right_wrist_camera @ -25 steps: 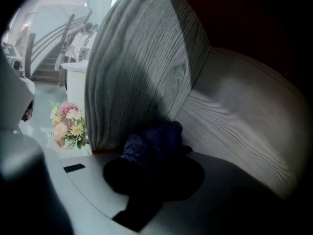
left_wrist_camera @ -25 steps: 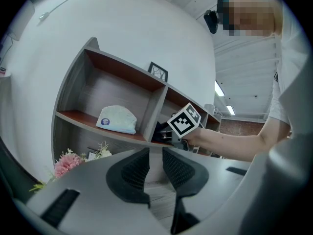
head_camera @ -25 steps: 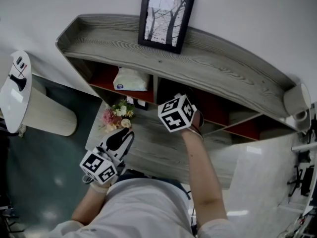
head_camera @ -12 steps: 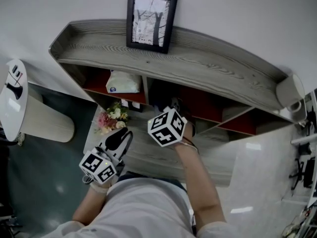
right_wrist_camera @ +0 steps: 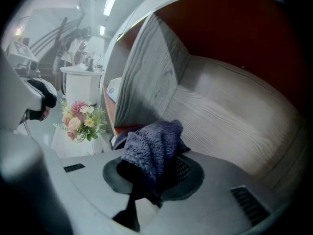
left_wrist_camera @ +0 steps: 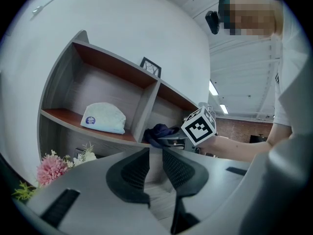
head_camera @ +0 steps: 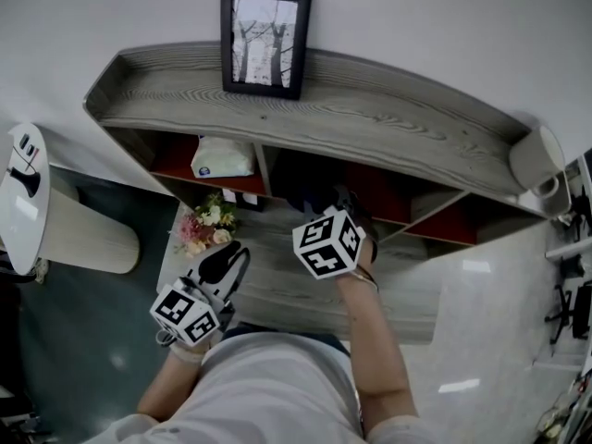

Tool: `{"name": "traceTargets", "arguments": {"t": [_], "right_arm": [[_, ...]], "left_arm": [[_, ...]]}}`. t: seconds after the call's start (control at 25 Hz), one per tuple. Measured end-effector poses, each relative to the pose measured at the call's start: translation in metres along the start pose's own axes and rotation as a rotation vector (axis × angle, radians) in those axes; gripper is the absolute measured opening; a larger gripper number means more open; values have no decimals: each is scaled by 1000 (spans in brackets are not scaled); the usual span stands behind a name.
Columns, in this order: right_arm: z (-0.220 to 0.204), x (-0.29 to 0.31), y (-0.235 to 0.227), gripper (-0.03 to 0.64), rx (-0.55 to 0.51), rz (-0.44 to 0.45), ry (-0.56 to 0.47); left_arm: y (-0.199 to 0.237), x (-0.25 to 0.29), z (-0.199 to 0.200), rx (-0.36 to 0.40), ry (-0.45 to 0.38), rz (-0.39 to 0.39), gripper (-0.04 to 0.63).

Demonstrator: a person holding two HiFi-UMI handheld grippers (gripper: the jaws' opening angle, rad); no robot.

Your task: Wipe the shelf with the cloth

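Shelf: a grey wood unit (head_camera: pixel 388 128) with red-floored compartments, standing against the far wall on a table (head_camera: pixel 277 289).
Cloth: a dark blue knitted wad (right_wrist_camera: pixel 151 148), bunched out of the right hand-held gripper and sitting at the front of the middle compartment, just right of the divider.
Right hand-held gripper: (right_wrist_camera: pixel 154 175) clamped tight on the cloth, with most of the fabric left spilling past the tips. I judge this is so the soft wad meets the wood rather than the jaws.
Contact: the cloth hangs close above the compartment floor. Whether it presses on the floor I cannot tell.
Right arm: reaches from the near side into the compartment, angled down, which suits rubbing the floor board.
Left hand-held gripper: (left_wrist_camera: pixel 156 153) jaws a little apart with nothing between them. It is held low at the near left, clear of the shelf, likely so it leaves the wiping arm room.
Tissue pack: (head_camera: pixel 222 158) lies in the left compartment, beyond the divider and out of the cloth's reach.
Frame: (head_camera: pixel 265 40) stands upright on the top board, leaning against the wall.
Flowers: (head_camera: pixel 205 229) sit on the table below the left compartment, near the left hand-held gripper.
Stage: wiping of the middle compartment seems under way. The top board and the other compartments probably remain.
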State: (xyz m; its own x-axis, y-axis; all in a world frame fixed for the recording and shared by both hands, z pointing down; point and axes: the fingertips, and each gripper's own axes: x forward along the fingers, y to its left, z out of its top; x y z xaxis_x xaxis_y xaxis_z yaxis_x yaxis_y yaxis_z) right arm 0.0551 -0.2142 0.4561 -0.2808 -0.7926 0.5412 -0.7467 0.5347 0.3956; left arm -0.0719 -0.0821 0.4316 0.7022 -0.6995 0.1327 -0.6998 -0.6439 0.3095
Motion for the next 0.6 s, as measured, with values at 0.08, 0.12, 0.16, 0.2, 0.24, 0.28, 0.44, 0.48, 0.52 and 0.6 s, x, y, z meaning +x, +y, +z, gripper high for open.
{"name": "traceTargets", "arguments": {"t": [0.08, 0.12, 0.16, 0.2, 0.24, 0.28, 0.44, 0.48, 0.52, 0.6], "right_arm": [[-9, -5, -9, 86, 22, -20, 17], [-14, -8, -14, 86, 35, -30, 25], [-20, -12, -20, 86, 49, -41, 34], [-27, -16, -26, 86, 63, -54, 44], [-34, -20, -34, 86, 77, -70, 55], [-41, -24, -42, 86, 90, -89, 66], [-71, -43, -72, 86, 136, -162, 104], [-77, -47, -78, 86, 146, -177, 114], [-82, -51, -83, 86, 153, -190, 126], [-90, -59, -90, 86, 164, -214, 151]], "left_arm": [[-3, 2, -1, 4, 6, -11, 94], [-4, 2, -1, 5, 9, -17, 94], [-5, 3, -2, 6, 13, -23, 94], [-7, 4, -2, 6, 15, -29, 94], [-8, 5, -3, 7, 18, -35, 94], [-9, 7, -4, 7, 20, -42, 94], [-14, 12, -6, 9, 32, -68, 94], [-15, 13, -7, 10, 33, -74, 94], [-16, 14, -7, 10, 35, -80, 94], [-17, 17, -7, 11, 38, -90, 94]]}}
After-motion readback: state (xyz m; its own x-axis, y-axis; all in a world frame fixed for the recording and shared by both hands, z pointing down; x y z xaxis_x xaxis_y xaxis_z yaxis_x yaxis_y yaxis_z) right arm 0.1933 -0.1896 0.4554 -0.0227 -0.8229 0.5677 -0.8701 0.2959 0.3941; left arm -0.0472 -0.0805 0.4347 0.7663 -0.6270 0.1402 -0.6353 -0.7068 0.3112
